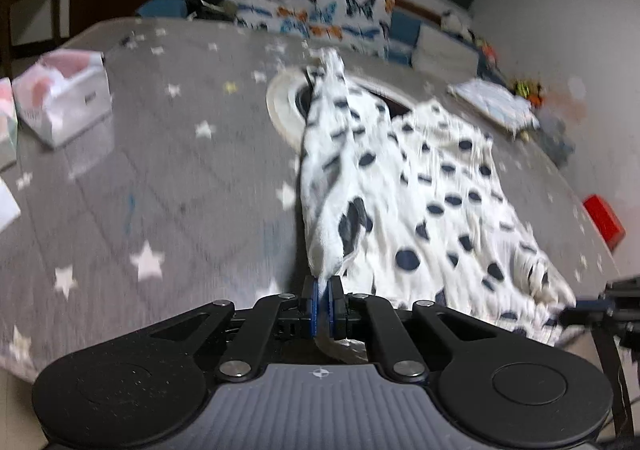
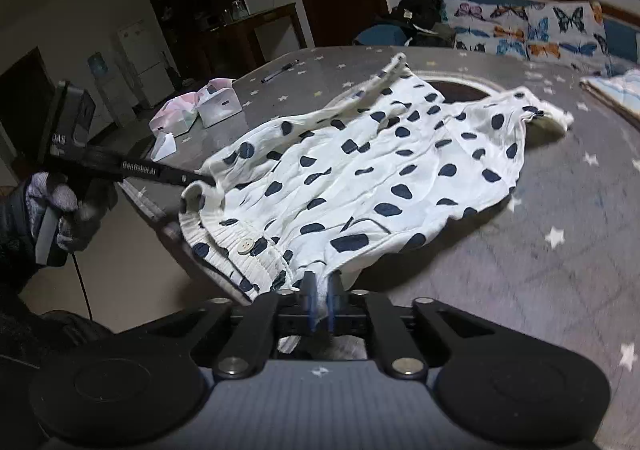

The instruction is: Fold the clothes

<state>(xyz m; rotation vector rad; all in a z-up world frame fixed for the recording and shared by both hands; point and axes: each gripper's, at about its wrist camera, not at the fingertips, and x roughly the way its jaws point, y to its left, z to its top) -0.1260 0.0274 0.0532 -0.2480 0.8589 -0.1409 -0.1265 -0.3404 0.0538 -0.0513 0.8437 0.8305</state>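
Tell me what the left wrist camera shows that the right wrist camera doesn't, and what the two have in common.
Only the left wrist view shows a red box at the table's right edge and the garment's edge pulled up into a ridge toward the left gripper.

Only the right wrist view shows a pen on the table, the garment's ribbed hem with a button, and a gloved hand holding the other gripper.

Both show the white polka-dot garment on the grey star-patterned tablecloth, the white boxes, the butterfly cushion, and a gripper shut on the fabric, including the right gripper.
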